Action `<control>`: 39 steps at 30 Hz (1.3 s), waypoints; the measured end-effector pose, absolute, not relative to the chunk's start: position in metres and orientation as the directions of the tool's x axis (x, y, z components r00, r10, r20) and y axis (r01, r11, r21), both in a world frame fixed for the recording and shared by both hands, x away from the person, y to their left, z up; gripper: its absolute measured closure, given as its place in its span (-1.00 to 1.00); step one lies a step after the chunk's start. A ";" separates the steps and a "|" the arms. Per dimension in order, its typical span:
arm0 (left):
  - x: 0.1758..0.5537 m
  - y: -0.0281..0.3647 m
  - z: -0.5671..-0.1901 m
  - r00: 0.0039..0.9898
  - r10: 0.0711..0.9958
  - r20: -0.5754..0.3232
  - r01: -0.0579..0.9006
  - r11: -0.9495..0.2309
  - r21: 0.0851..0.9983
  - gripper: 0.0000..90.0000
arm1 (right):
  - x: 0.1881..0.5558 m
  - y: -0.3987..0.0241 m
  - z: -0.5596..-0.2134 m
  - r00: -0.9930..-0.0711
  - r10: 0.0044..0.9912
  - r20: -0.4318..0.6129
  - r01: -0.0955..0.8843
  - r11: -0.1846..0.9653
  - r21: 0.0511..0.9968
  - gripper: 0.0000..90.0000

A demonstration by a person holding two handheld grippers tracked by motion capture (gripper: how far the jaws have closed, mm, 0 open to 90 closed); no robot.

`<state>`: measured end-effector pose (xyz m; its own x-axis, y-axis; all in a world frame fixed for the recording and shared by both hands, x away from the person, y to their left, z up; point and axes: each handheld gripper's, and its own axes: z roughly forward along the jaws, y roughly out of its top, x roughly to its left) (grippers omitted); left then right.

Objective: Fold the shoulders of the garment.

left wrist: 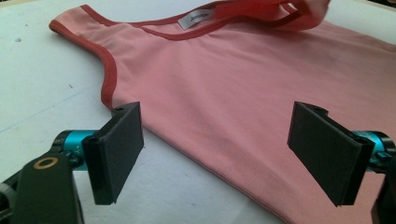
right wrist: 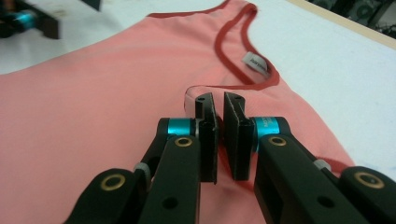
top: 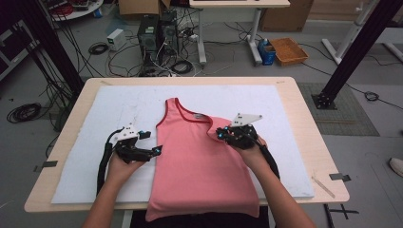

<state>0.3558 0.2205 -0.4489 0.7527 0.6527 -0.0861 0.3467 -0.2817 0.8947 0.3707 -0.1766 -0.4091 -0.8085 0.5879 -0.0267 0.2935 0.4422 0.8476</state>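
A grey workshop floor with loose cables (top: 102,47), computer towers (top: 157,31) and an orange basket (top: 289,50) occupies the upper part of the high view; below it stands a light wooden bench (top: 304,123) covered by a white mat (top: 95,123). A pink tank top (top: 199,161) with dark red trim lies flat at the centre of the mat, neckline toward the top of the frame and hem hanging over the bench's lower edge; its white label (left wrist: 194,19) sits inside the neckline.

The left tool (top: 154,151) is at centre left of the high view, held in the left hand (top: 124,167), just beside the garment's left side seam; in the left gripper view its jaws stand wide apart, released, one over the white mat and one over the pink fabric, with the garment's edge running between them; no pad presses on the cloth.

The right tool (top: 221,134) is right of centre in the high view, held in the right hand (top: 252,154), over the strap at the right of the neckline; that strap is folded inward onto the body. In the right gripper view (right wrist: 219,105) its jaws are nearly together, clenched on the tank top, with a raised fold of pink fabric at their tips; the left tool appears blurred in that view's upper left corner.
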 end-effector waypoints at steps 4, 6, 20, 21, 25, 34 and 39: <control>0.355 0.220 -0.449 0.751 0.655 -0.086 0.348 -0.282 0.894 -0.59 | 0.350 -0.182 -0.419 -0.810 0.583 -0.058 0.275 0.466 0.841 0.88; 0.355 0.220 -0.449 0.751 0.654 -0.087 0.349 -0.282 0.894 -0.59 | 0.342 -0.184 -0.426 -0.809 0.583 -0.082 0.268 0.489 0.830 0.88; 0.355 0.220 -0.449 0.751 0.655 -0.087 0.349 -0.282 0.894 -0.59 | 0.324 -0.199 -0.440 -0.812 0.582 -0.049 0.325 0.521 0.789 0.57; 0.355 0.220 -0.449 0.750 0.655 -0.087 0.350 -0.282 0.894 -0.59 | 0.325 -0.200 -0.437 -0.809 0.586 -0.051 0.318 0.509 0.800 0.56; 0.355 0.219 -0.449 0.750 0.656 -0.085 0.349 -0.282 0.894 -0.59 | 0.333 -0.194 -0.425 -0.798 0.600 -0.054 0.293 0.464 0.836 0.49; 0.356 0.221 -0.449 0.747 0.658 -0.098 0.356 -0.271 0.894 -0.59 | 0.346 -0.175 -0.443 -0.815 0.578 -0.040 0.345 0.541 0.767 0.78; 0.356 0.221 -0.449 0.747 0.658 -0.096 0.356 -0.275 0.893 -0.59 | 0.340 -0.177 -0.446 -0.817 0.573 -0.058 0.353 0.578 0.735 0.82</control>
<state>0.3561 0.2207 -0.4489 0.7471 0.6578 -0.0956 0.3561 -0.2746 0.8932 0.3399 -0.1767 -0.4463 -0.8174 0.5731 -0.0582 0.3531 0.5784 0.7353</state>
